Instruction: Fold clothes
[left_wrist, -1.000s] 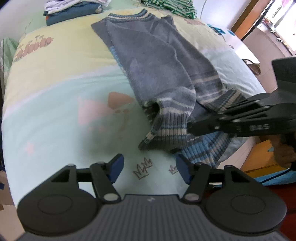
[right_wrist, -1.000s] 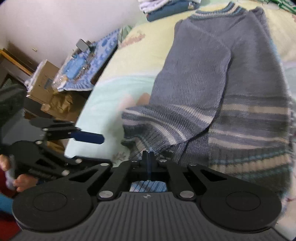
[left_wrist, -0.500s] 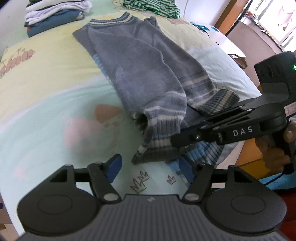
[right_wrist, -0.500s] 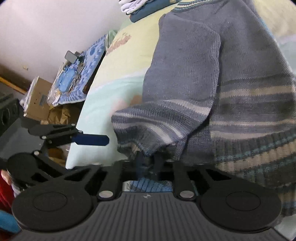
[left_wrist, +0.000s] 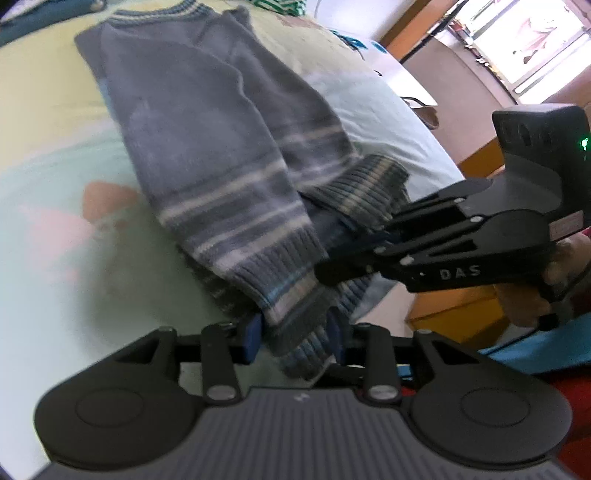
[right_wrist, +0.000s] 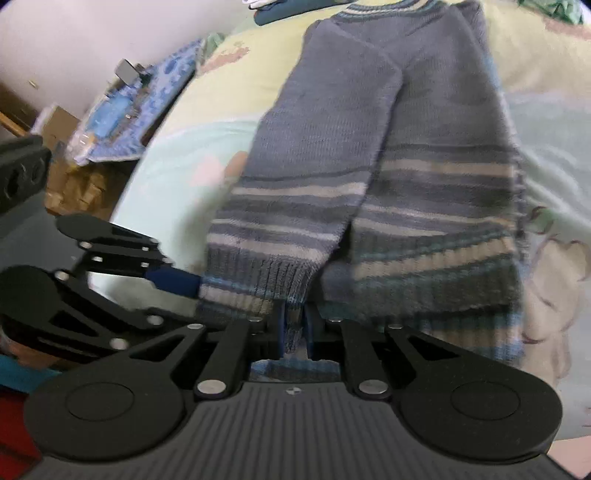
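- One grey striped sweater (left_wrist: 207, 140) lies lengthwise on the bed (left_wrist: 55, 110), collar at the top of the frame, ribbed hem at the near edge; both sleeves are laid down over the body.
- Left gripper (left_wrist: 293, 338), lower centre of the left view: blue pads part-closed either side of the hem and cuff. Whether they pinch the knit yet, I cannot tell.
- Right gripper (right_wrist: 294, 330), lower centre of the right view: clenched on the hem, cloth squeezed between its pads.
- Step in hand, as judged: taking hold of the bottom edge at two points for a hem-to-collar fold.
- Next move calls for: a firm left grip, then both tongs lifting together and carrying the hem level toward the collar, keeping the sleeves from sliding off.
- Other stock: folded clothes (right_wrist: 295, 5) at the top edge.
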